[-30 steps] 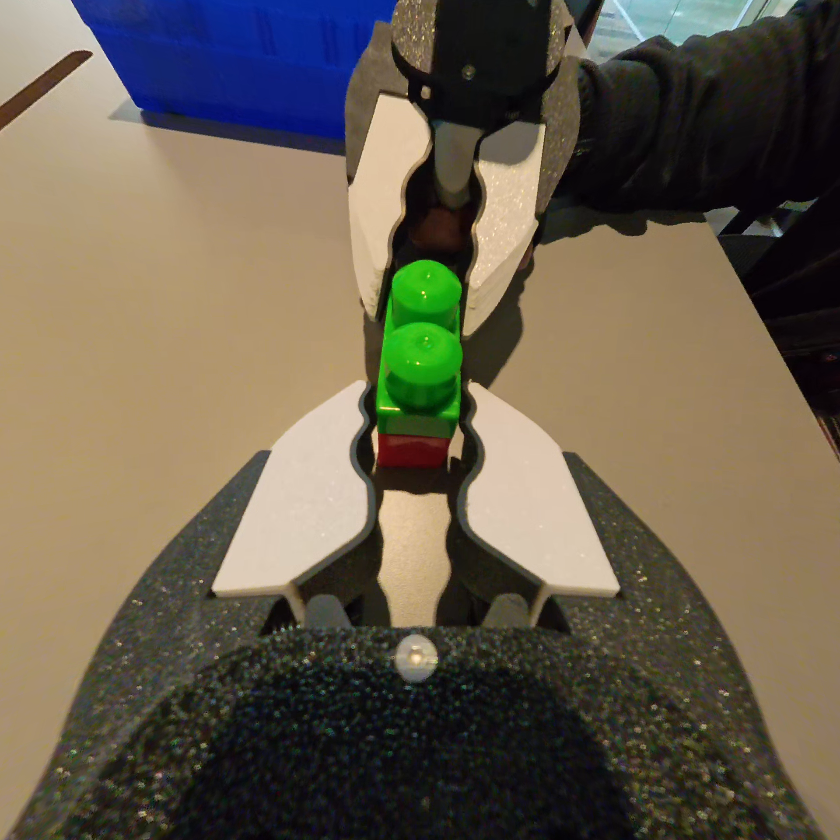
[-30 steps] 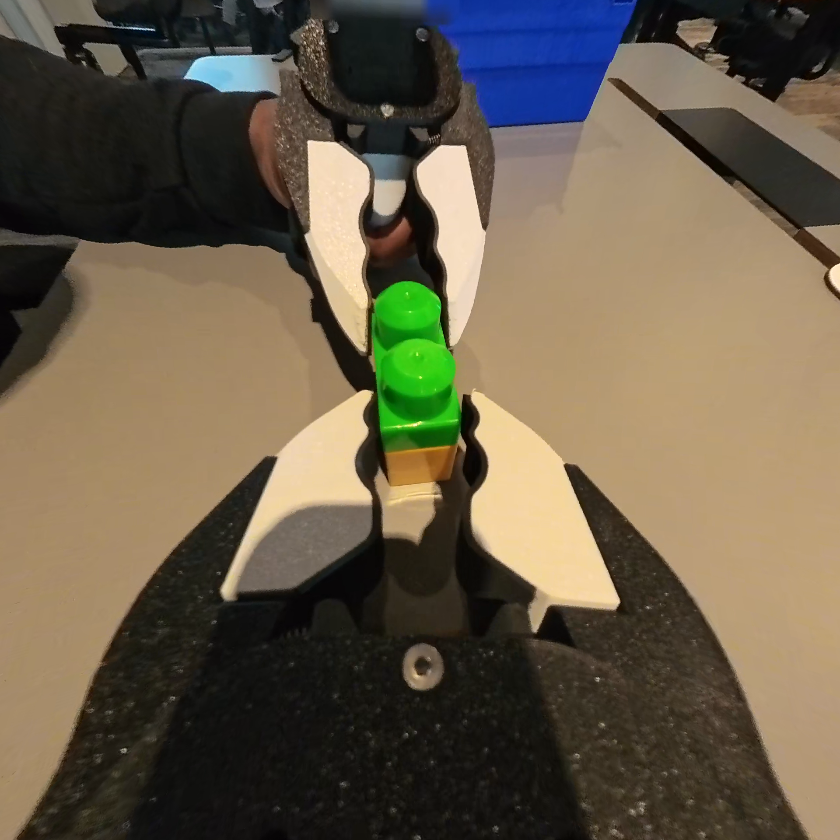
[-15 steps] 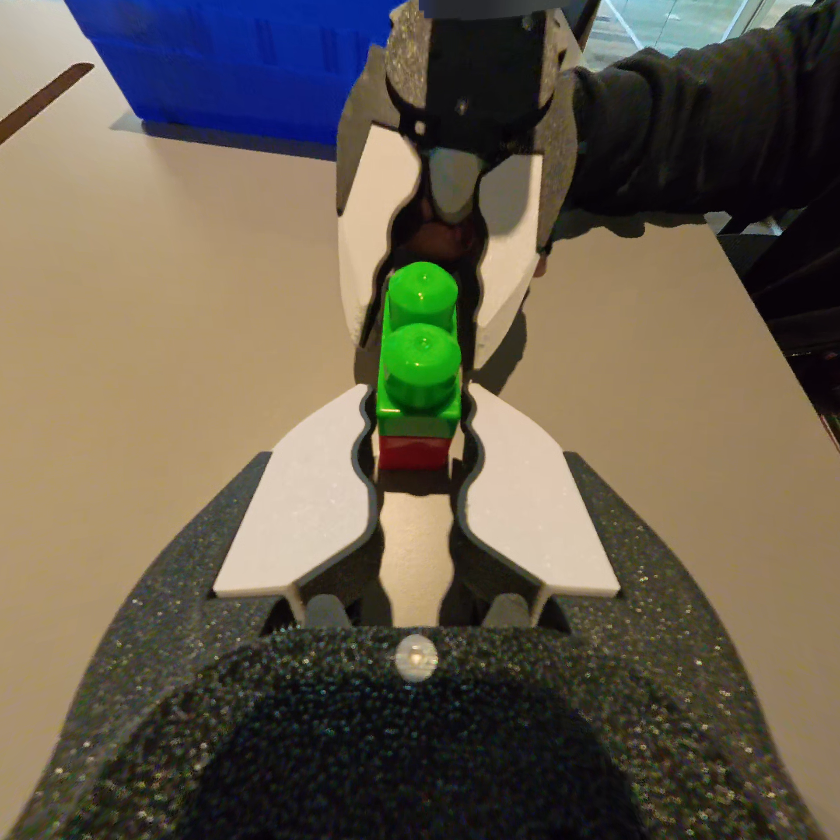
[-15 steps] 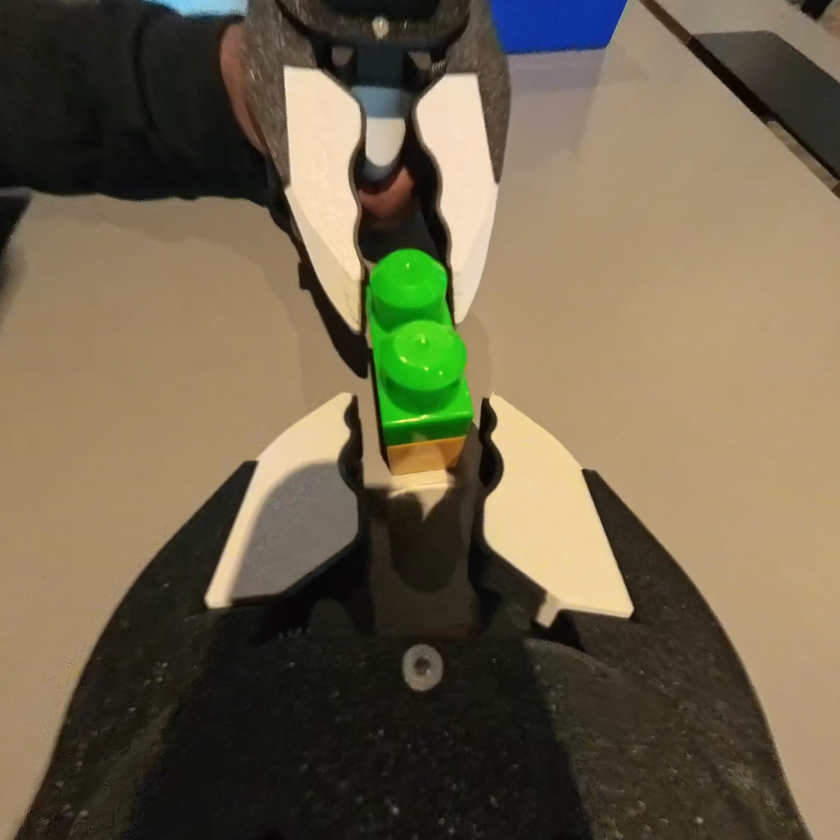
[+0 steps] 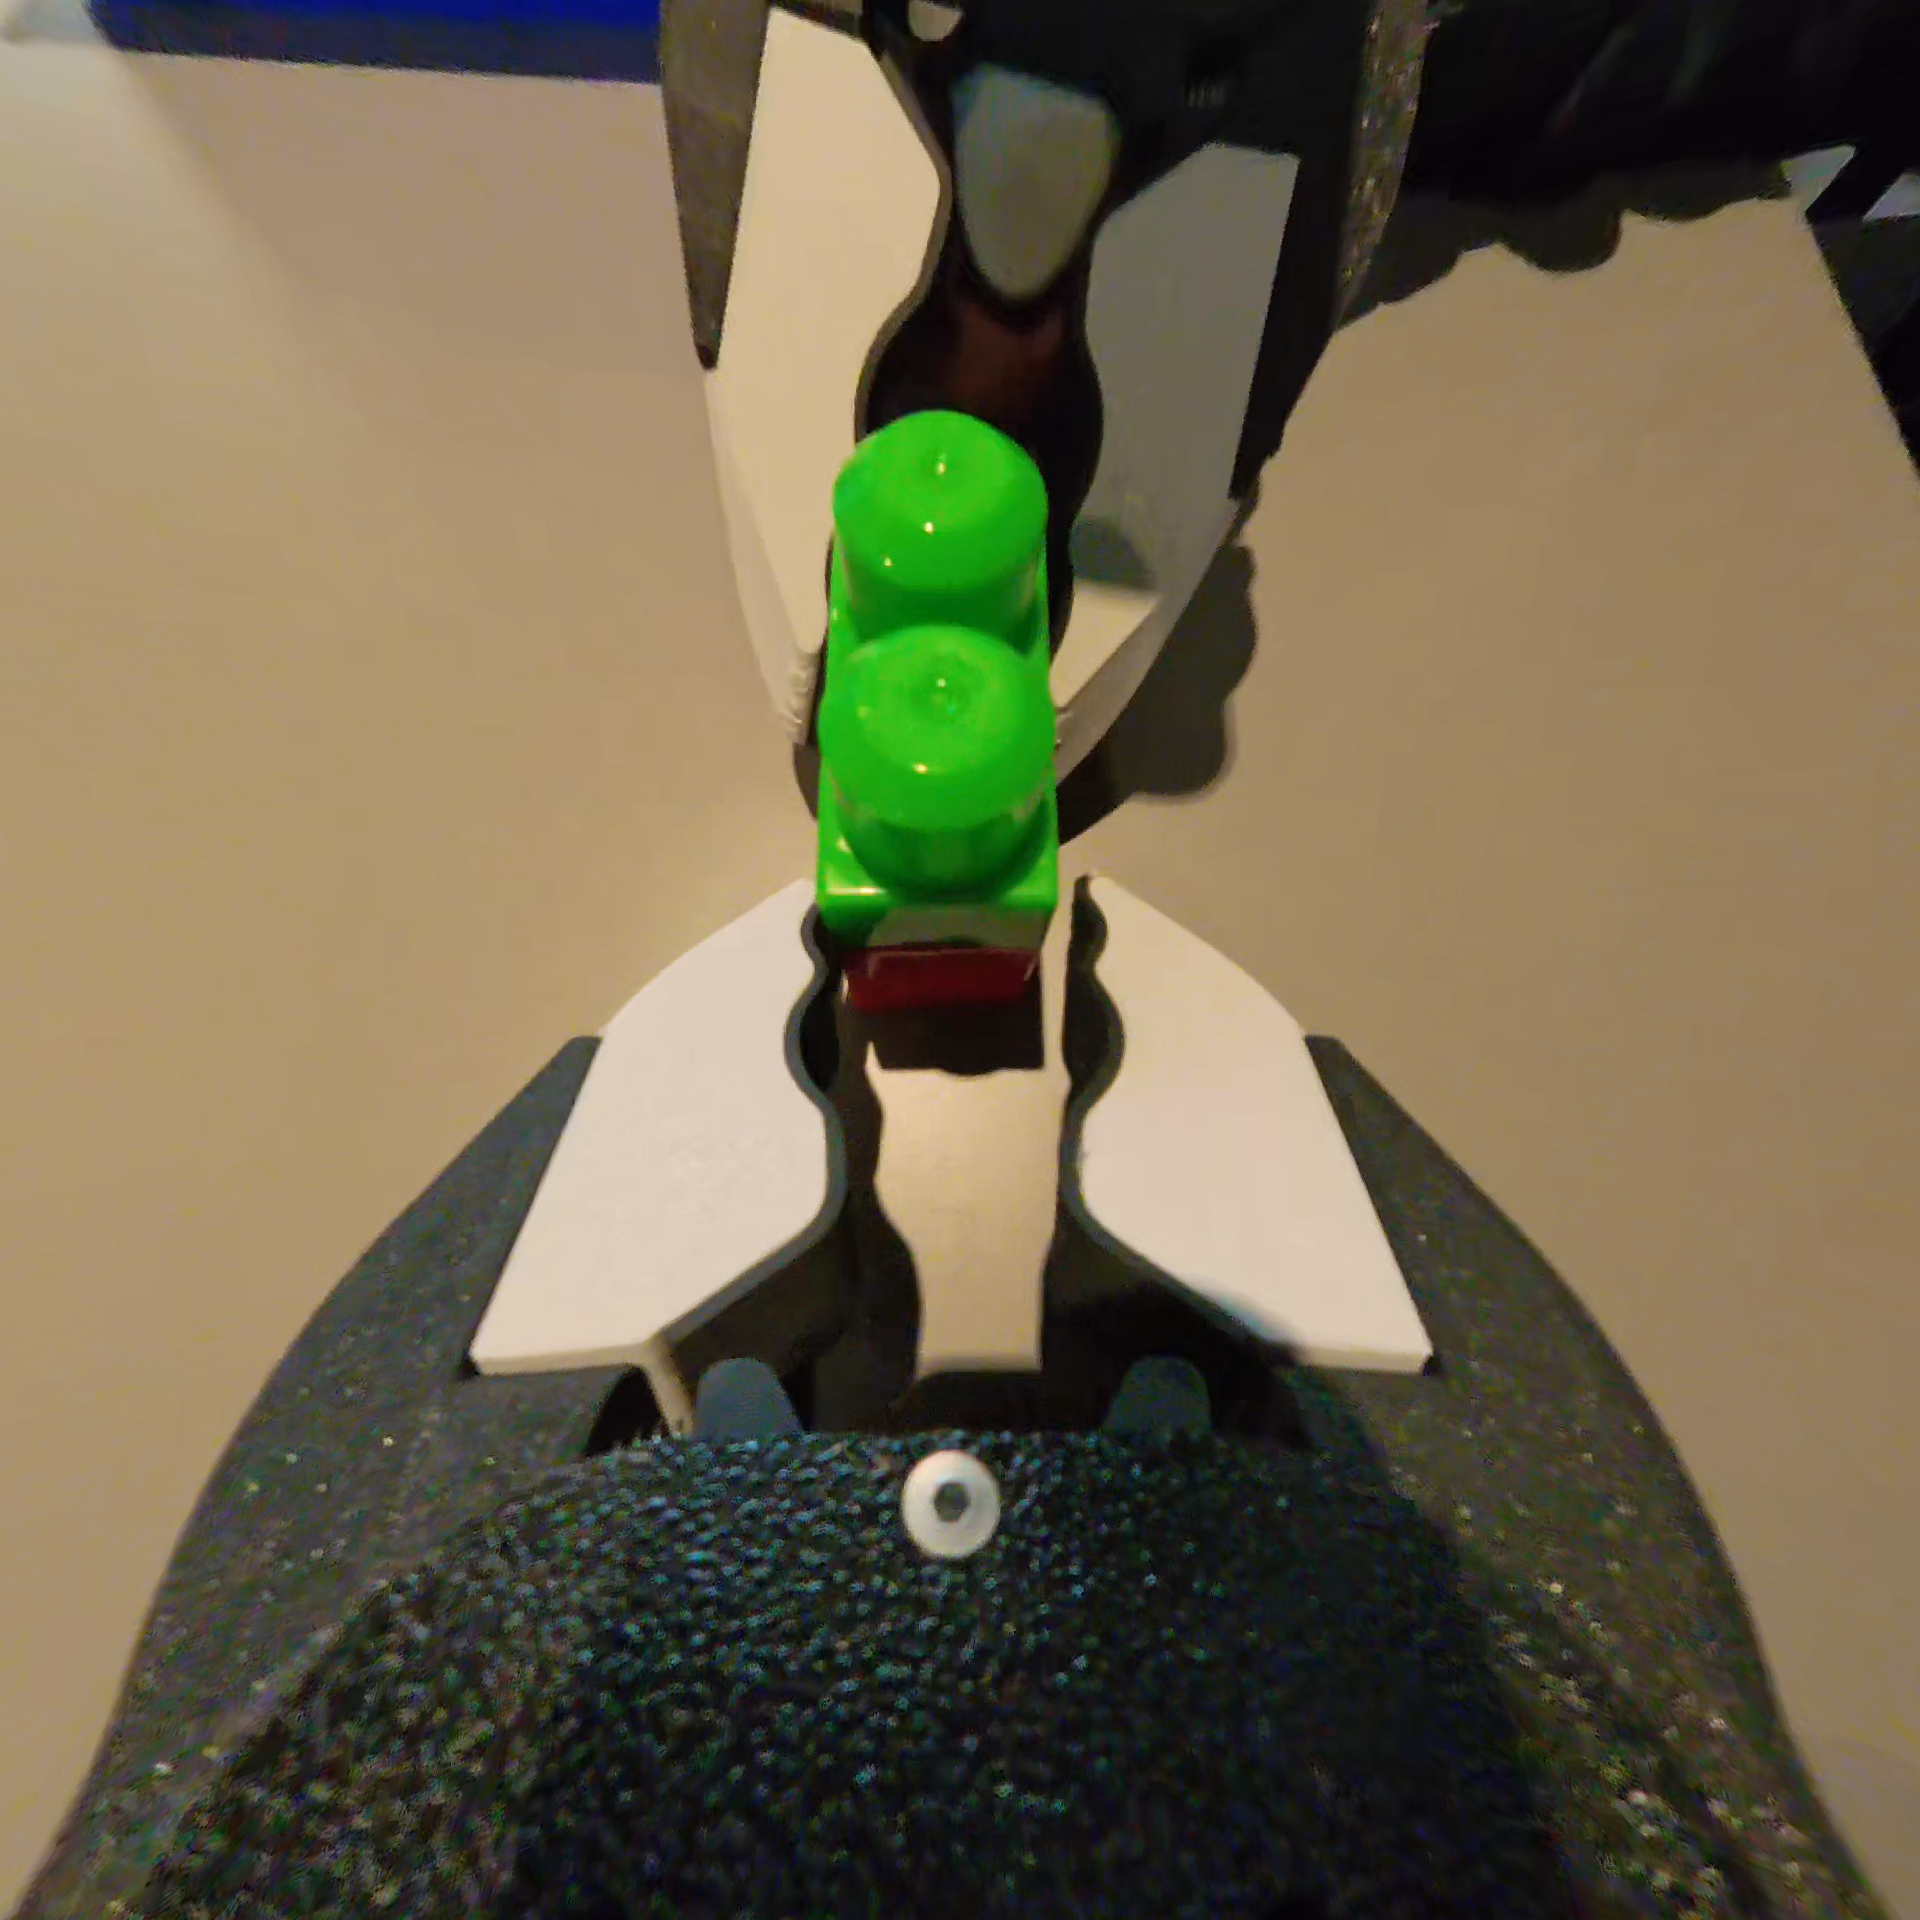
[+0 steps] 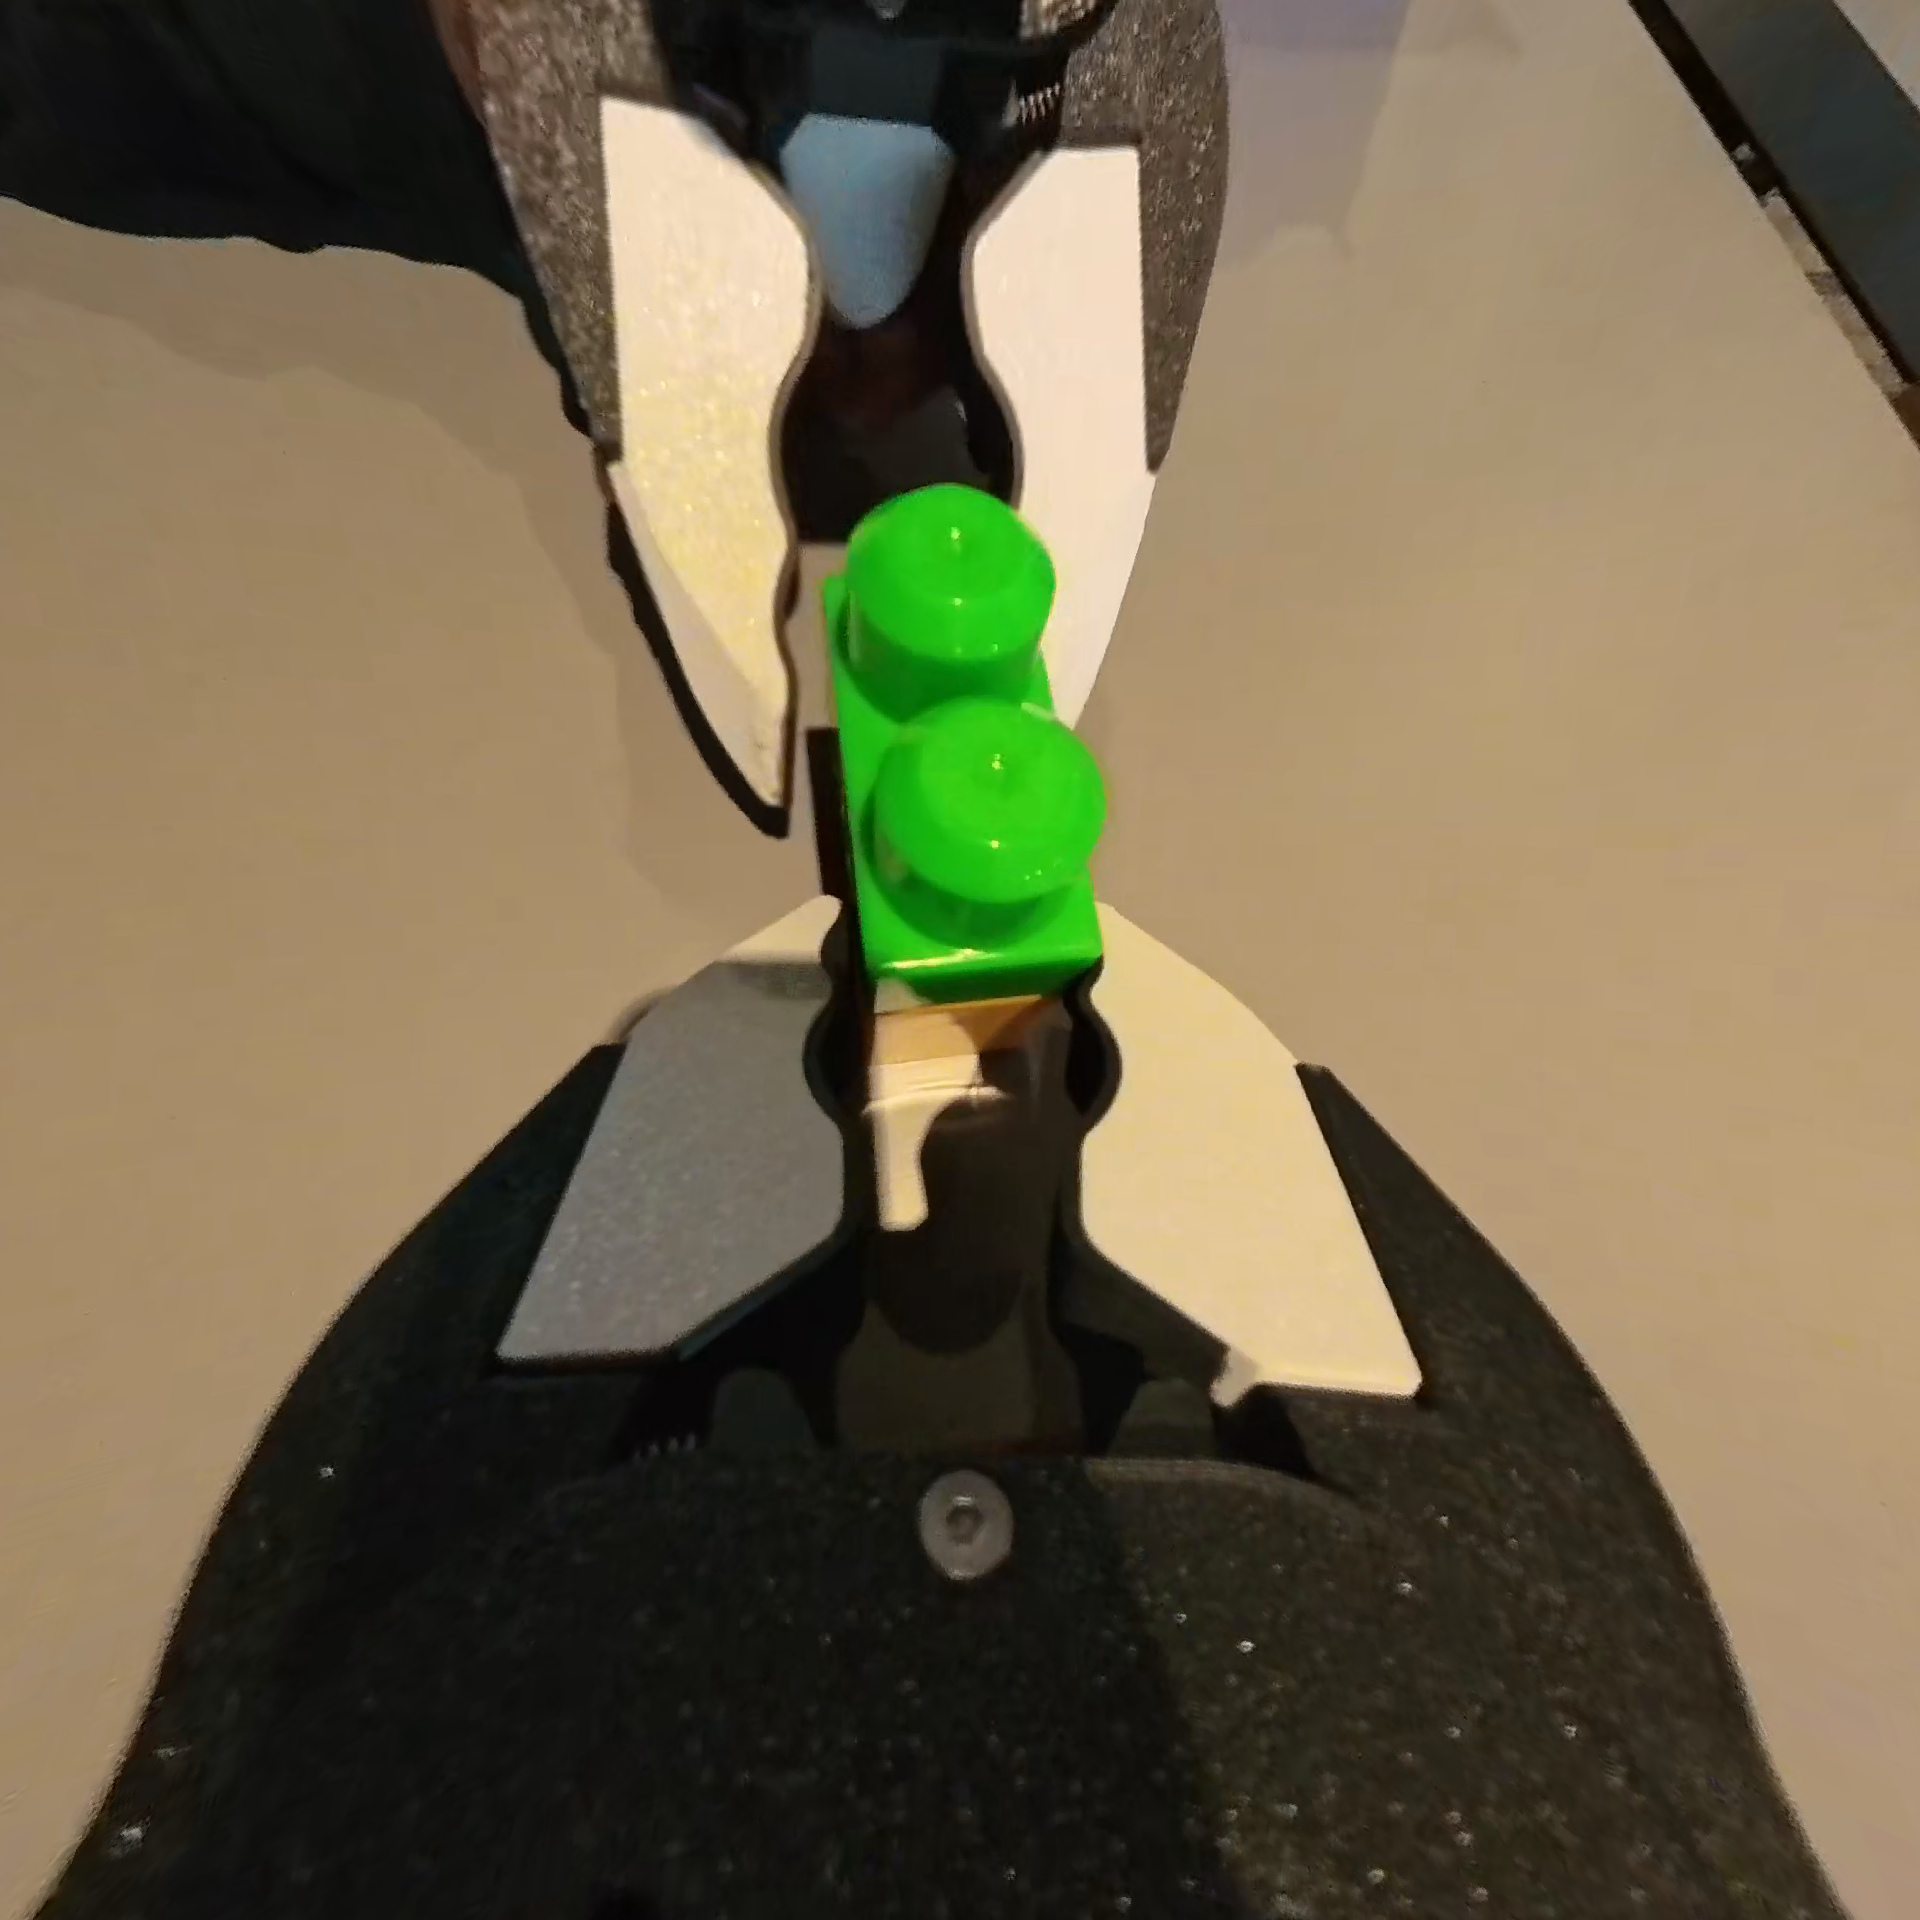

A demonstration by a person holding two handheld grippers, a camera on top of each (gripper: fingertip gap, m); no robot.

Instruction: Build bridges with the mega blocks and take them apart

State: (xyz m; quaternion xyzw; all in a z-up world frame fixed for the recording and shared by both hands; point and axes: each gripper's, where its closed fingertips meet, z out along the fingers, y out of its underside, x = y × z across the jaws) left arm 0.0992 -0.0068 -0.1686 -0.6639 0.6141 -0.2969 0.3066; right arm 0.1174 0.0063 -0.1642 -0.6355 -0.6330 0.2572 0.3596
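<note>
A green two-stud block (image 5: 935, 665) bridges a red block (image 5: 935, 977) and an orange block (image 6: 956, 1023). My left gripper (image 5: 948, 904) is shut on the red block at the near end of the bridge in the left wrist view. My right gripper (image 6: 961, 914) is shut on the orange block at the other end. The two grippers face each other, tips almost meeting. In the right wrist view the green block (image 6: 961, 800) sits skewed over the orange one. The far gripper's tips flank the green block's far stud in each view.
The bridge is over a plain beige table (image 5: 364, 727). A blue bin's edge (image 5: 364, 21) shows at the far left top. Dark sleeves (image 5: 1662, 104) (image 6: 208, 104) hold the grippers. A dark strip (image 6: 1818, 156) runs along the table's far right. My two grippers' fingertips are within a few centimetres of each other.
Both grippers have tipped downward and closed in, so the bridge looks larger. The right jaws widened briefly, then narrowed again. The green block now sits skewed in the right wrist view.
</note>
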